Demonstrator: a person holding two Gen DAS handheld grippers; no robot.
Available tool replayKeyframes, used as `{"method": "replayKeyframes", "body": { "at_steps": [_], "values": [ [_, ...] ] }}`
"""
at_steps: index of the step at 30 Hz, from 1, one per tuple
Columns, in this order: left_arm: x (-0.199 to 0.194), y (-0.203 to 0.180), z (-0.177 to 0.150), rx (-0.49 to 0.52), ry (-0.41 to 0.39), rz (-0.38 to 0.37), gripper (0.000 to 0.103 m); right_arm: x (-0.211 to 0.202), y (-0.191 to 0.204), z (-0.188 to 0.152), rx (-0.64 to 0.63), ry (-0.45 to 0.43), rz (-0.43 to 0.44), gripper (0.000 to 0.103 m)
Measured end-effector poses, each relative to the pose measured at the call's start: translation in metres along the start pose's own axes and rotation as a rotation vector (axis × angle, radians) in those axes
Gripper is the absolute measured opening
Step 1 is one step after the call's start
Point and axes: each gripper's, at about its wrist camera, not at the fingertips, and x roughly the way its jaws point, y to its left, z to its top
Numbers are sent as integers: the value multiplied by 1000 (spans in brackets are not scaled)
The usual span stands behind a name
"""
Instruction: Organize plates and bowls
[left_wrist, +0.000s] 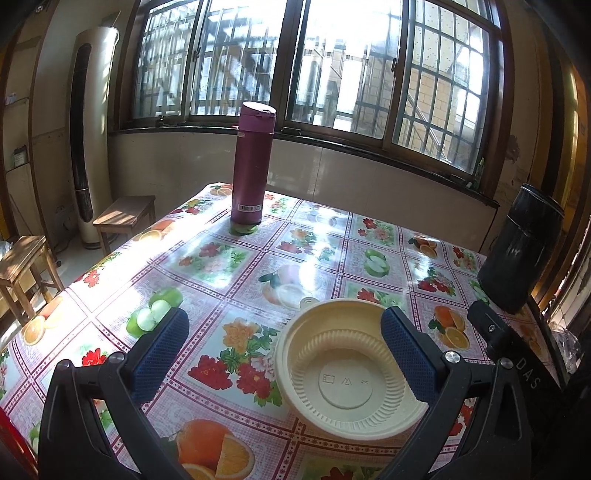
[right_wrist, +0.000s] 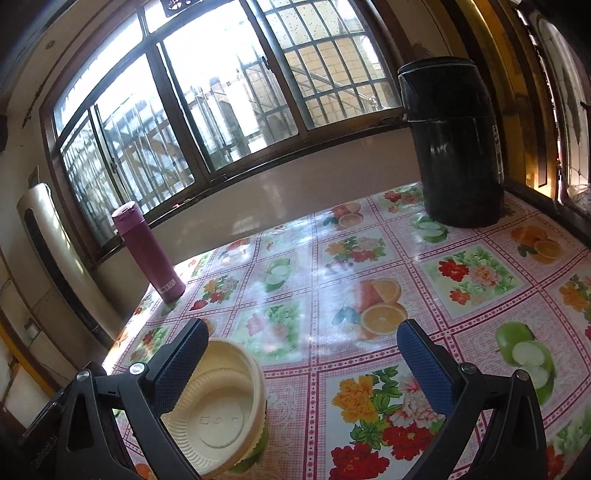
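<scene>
The black part beside the left gripper (left_wrist: 284, 354) reads "DAS". Both the left gripper and the right gripper (right_wrist: 303, 354) hang open, holding nothing, over the round cream paper plate (left_wrist: 347, 391) in its cream bowl (left_wrist: 295, 343).

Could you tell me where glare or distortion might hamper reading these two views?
Left wrist view: the window is blown out, sheen whitens the tablecloth beyond the nested plate and bowl. Right wrist view: similar glare mid-table, the black canister leans from fisheye bending; edges darken.
</scene>
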Motion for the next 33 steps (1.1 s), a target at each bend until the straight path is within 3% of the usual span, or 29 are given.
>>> {"method": "replayKeyframes", "body": {
  "at_steps": [7, 33],
  "values": [
    [3, 0, -3, 1, 13, 7, 103, -7, 14, -1, -101, -37, -91, 103],
    [4, -2, -4, 11, 21, 2, 103, -6, 13, 0, -108, -44, -119, 103]
  ]
}}
